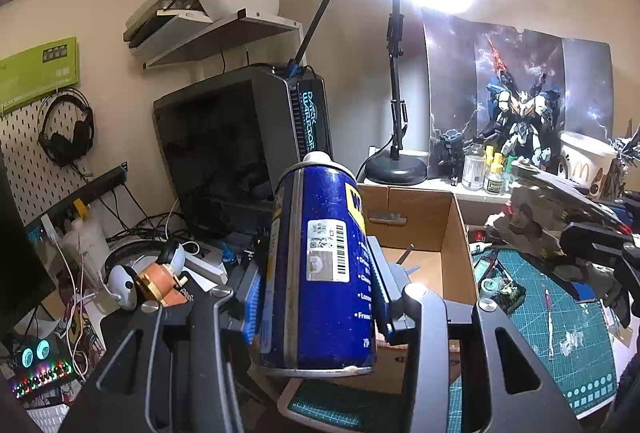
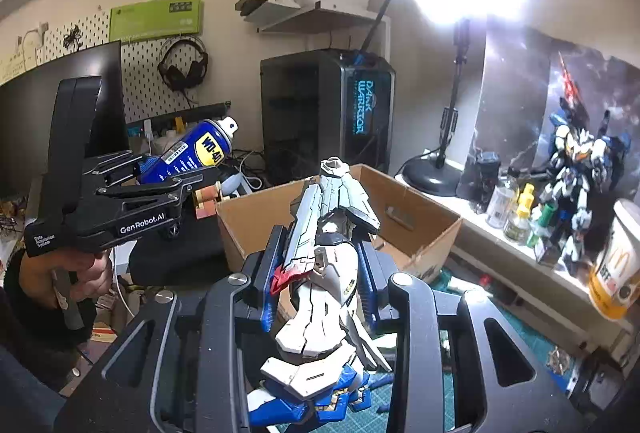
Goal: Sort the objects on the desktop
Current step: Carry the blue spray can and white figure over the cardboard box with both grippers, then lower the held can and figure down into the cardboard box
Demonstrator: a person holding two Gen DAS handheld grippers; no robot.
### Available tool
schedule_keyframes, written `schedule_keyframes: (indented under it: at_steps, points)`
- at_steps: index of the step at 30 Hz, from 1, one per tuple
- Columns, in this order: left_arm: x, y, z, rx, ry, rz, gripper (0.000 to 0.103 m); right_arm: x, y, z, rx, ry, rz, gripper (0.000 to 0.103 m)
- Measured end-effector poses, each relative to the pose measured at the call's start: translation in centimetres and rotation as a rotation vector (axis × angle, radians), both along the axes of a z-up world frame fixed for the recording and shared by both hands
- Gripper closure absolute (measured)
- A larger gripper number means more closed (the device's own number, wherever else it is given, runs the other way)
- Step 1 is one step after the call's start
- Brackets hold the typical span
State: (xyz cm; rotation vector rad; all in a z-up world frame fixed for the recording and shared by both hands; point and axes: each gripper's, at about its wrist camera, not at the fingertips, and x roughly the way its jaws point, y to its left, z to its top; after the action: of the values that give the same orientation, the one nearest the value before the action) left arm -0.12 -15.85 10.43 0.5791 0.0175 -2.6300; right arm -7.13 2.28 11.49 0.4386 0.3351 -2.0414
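Note:
My left gripper [image 1: 316,297] is shut on a blue WD-40 spray can [image 1: 320,265], held upright in the air to the left of an open cardboard box [image 1: 420,217]. From the right wrist view the same can [image 2: 192,151] tilts, clamped in the left gripper [image 2: 160,173] that a hand holds. My right gripper [image 2: 320,273] is shut on a white and blue model robot part [image 2: 324,273], raised in front of the box [image 2: 400,229]. That part [image 1: 560,217] and the right gripper [image 1: 608,253] show at the right edge of the left wrist view.
A computer tower [image 1: 248,149] stands behind the box, a lamp base [image 1: 396,169] beside it. Small bottles [image 2: 516,209], a robot figure [image 2: 576,169] and a paper cup [image 2: 616,265] line a ledge at right. A green cutting mat [image 1: 552,317] lies below. Headphones and cables clutter the left.

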Motion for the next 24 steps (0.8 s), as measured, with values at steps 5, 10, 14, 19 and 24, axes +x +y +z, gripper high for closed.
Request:
schedule_keyframes:
  at_steps: [5,10,14,19,24]
  points:
    - [-1.1,-0.3,0.3,-0.009,-0.005,0.0,0.059,-0.9,-1.0,0.3,0.003,0.008,-0.003,0.072]
    - [-2.3,-0.8,0.4,-0.008,-0.015,0.006,0.059,-1.7,-1.9,0.6,0.006,0.014,-0.005,0.072]
    - [-3.3,-1.2,0.3,-0.005,-0.025,0.008,0.059,-2.7,-2.6,0.3,0.012,0.005,-0.015,0.072]
    - [-4.4,-1.8,-0.1,-0.005,-0.046,0.011,0.059,-3.9,-3.3,-0.2,0.02,-0.007,-0.027,0.072]
    - [-5.5,-2.6,-0.7,-0.001,-0.067,0.015,0.059,-5.2,-4.1,-0.6,0.029,-0.019,-0.04,0.072]
